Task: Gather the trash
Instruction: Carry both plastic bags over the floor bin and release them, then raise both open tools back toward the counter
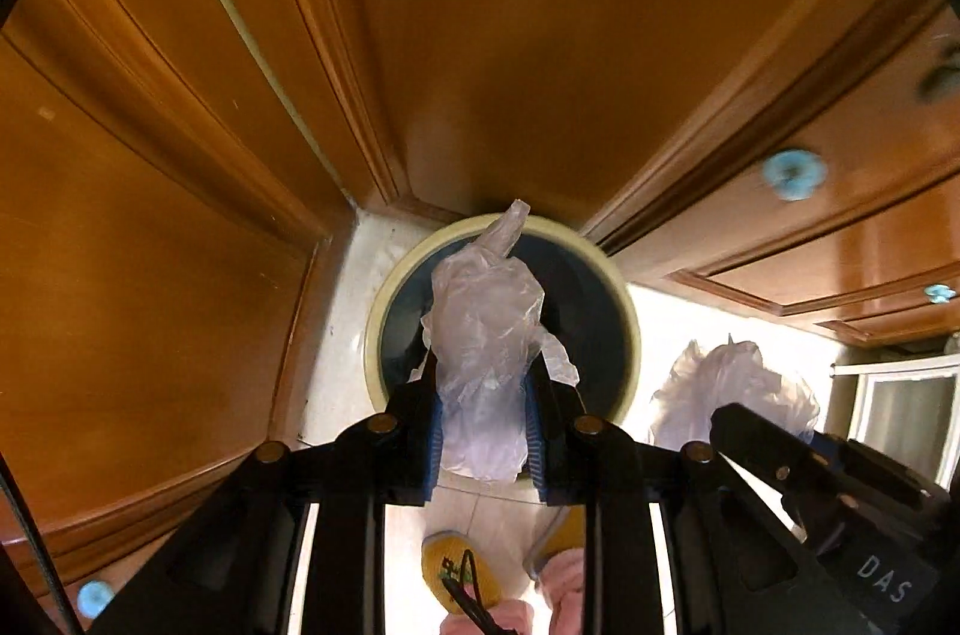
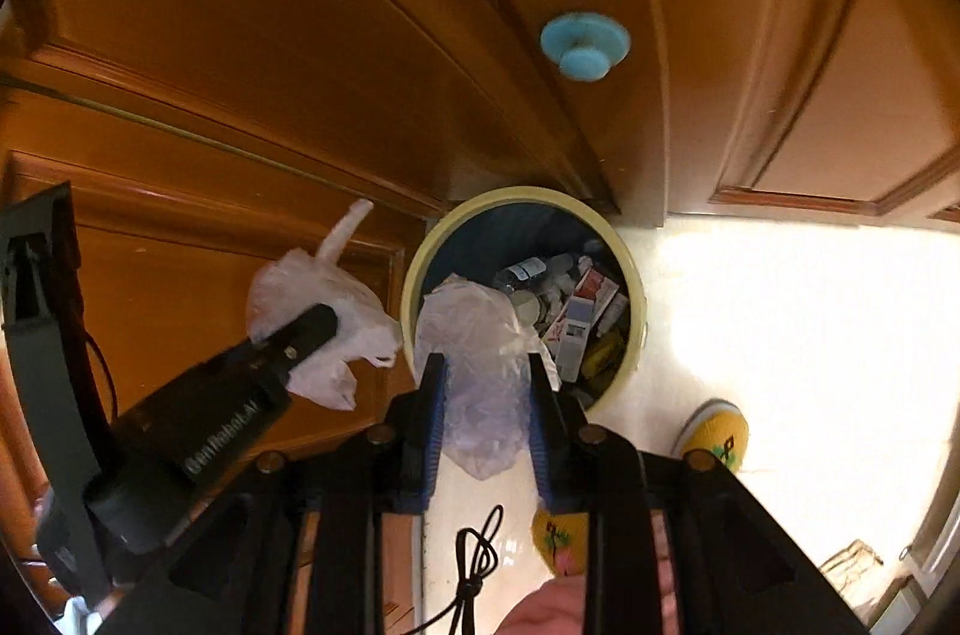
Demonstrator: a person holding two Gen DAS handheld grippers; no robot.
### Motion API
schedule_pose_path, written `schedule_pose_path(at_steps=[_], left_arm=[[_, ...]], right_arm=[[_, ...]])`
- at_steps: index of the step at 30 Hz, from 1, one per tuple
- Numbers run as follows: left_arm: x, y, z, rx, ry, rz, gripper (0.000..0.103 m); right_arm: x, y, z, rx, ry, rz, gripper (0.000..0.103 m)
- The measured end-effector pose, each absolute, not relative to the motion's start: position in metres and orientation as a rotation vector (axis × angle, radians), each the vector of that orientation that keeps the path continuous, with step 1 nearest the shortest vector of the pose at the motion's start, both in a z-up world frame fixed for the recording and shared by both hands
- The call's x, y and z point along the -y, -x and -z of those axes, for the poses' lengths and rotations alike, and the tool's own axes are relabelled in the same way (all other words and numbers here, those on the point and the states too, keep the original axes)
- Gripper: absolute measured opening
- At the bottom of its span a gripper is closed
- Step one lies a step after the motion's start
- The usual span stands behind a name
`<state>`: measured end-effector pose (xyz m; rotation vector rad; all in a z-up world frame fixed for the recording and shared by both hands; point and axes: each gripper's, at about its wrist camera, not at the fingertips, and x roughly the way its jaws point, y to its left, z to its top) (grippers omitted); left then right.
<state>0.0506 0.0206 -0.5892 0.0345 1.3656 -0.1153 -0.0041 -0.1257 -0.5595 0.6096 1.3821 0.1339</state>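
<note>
A round bin [image 2: 517, 195] with a cream rim and dark blue inside stands on the floor against the cabinets, holding bottles, cartons and other trash [image 2: 576, 302]. My right gripper [image 2: 487, 366] is shut on a crumpled clear plastic bag [image 2: 477, 329] just over the bin's near edge. To its left, my left gripper [image 2: 321, 329] grips a second clear plastic bag [image 2: 300, 284] beside the bin. In the left wrist view that bag [image 1: 486, 311] sits between the blue pads of the left gripper [image 1: 486, 372], above the bin [image 1: 630, 329]. The right gripper [image 1: 738, 416] shows at the right.
Brown wooden cabinet doors with light blue knobs [image 2: 585, 44] [image 1: 792, 173] rise behind the bin. The pale tile floor [image 2: 780, 335] spreads to the right. A person's yellow slippers [image 2: 717, 431] [image 1: 456, 569] stand near the bin. A black cable [image 2: 477, 557] hangs below the right gripper.
</note>
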Motion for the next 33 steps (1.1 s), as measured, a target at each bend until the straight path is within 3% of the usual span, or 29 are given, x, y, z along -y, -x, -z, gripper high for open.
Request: schedule_pose_path(at_steps=[3,7,14,23,33], left_arm=[[-0.030,-0.060,0.619,-1.400,-0.020,0.103,0.022],[-0.037,-0.067,0.640,-1.410,-0.028,0.093,0.033],[-0.041,-0.071,0.641,-1.384,-0.025,0.011,0.073],[-0.035,-0.064,0.605,-1.397,-0.008,-0.025,0.073],[-0.024,-0.041,0.440,-1.327,-0.023,-0.011,0.073]], right_arm=[[0.118,-0.008,0.580,-1.396,-0.592,-0.131,0.026],[0.108,-0.023,0.601,-1.432,-0.579,-0.142,0.031],[0.114,-0.024,0.610,-1.419,-0.618,-0.095,0.054],[0.124,-0.012,0.578,-1.432,-0.637,-0.105,0.054],[0.141,0.013,0.431,-1.367,-0.640,-0.108,0.054]])
